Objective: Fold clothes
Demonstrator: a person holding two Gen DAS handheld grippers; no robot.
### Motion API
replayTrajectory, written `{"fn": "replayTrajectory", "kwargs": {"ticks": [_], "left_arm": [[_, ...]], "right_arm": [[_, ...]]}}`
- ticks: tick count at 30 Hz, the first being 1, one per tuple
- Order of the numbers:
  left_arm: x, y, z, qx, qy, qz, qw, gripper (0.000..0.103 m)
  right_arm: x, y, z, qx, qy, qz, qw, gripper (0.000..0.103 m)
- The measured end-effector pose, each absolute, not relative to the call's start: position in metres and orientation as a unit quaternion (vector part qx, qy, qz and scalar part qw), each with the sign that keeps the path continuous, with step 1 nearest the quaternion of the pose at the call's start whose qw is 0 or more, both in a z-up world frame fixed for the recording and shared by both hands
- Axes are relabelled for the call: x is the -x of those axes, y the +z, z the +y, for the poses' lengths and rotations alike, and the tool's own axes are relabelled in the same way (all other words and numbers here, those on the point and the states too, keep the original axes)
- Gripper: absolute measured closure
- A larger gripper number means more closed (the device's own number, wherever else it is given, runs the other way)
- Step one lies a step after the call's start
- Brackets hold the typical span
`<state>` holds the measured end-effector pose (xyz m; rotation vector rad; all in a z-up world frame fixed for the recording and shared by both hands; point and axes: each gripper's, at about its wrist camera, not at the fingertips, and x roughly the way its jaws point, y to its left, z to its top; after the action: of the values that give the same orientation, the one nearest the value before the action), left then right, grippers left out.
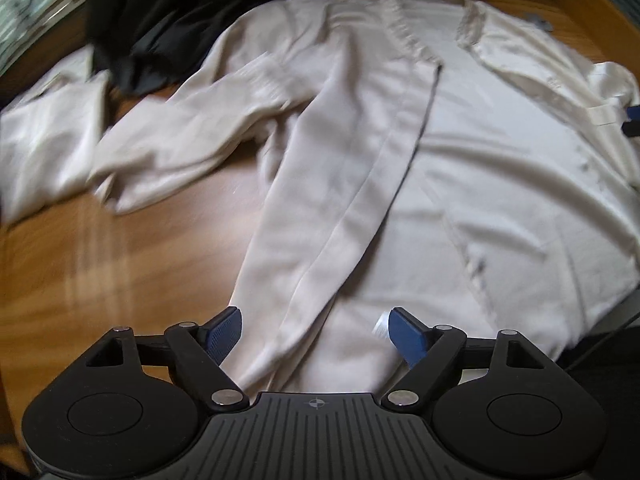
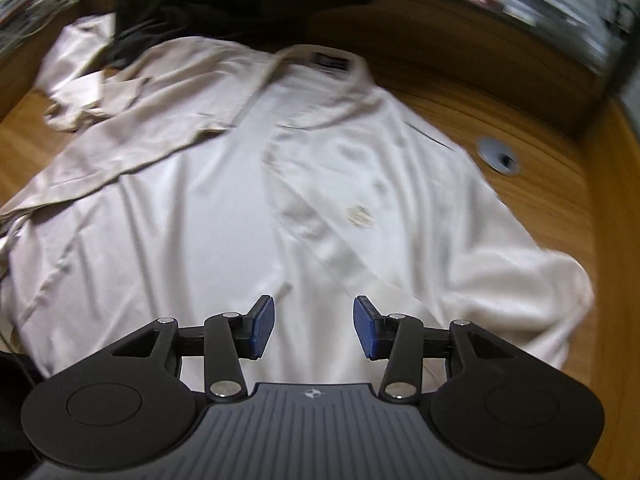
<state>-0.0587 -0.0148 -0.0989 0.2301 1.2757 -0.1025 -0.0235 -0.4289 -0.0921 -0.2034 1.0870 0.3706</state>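
Note:
A cream button-up shirt [image 1: 400, 152] lies front up and unbuttoned on a wooden table [image 1: 100, 272], collar away from me. Its left sleeve [image 1: 180, 136] stretches out across the wood. My left gripper [image 1: 314, 334] hovers open over the shirt's bottom hem, with the left front panel's edge between its blue pads. In the right wrist view the same shirt [image 2: 240, 200] fills the middle, with a small embroidered crest [image 2: 356, 214] on the chest. My right gripper [image 2: 314, 326] stands open above the lower right part of the shirt, nothing gripped. A blue tip of the right gripper [image 1: 633, 118] shows at the left wrist view's right edge.
A dark garment [image 1: 160, 20] is heaped at the table's far left, touching the sleeve; it is the dark pile [image 2: 208, 4] behind the collar. A round grey cable grommet [image 2: 498, 156] sits in the table to the right. A dark item [image 1: 608, 352] lies at the near right edge.

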Motion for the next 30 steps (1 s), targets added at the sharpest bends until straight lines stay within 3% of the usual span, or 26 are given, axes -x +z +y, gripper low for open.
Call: {"fn": "replayTrajectory", "kwargs": {"ticks": [15, 17, 19, 20, 30], "left_arm": [[0.118, -0.140, -0.013, -0.071, 0.016, 0.589, 0.805, 0.024], [0.115, -0.142, -0.012, -0.071, 0.015, 0.582, 0.810, 0.042], [0.112, -0.143, -0.010, -0.073, 0.005, 0.580, 0.811, 0.091], [0.112, -0.141, -0.007, -0.078, 0.001, 0.578, 0.812, 0.099], [0.122, -0.081, 0.040, -0.112, -0.099, 0.618, 0.772, 0.098]], "right_arm": [[0.042, -0.087, -0.356, 0.135, 0.288, 0.507, 0.801, 0.052], [0.048, -0.087, -0.347, 0.135, 0.290, 0.510, 0.798, 0.052], [0.056, -0.086, -0.339, 0.133, 0.289, 0.512, 0.798, 0.052], [0.060, -0.086, -0.335, 0.131, 0.288, 0.513, 0.798, 0.052], [0.098, -0.093, -0.300, 0.097, 0.223, 0.537, 0.808, 0.051]]}}
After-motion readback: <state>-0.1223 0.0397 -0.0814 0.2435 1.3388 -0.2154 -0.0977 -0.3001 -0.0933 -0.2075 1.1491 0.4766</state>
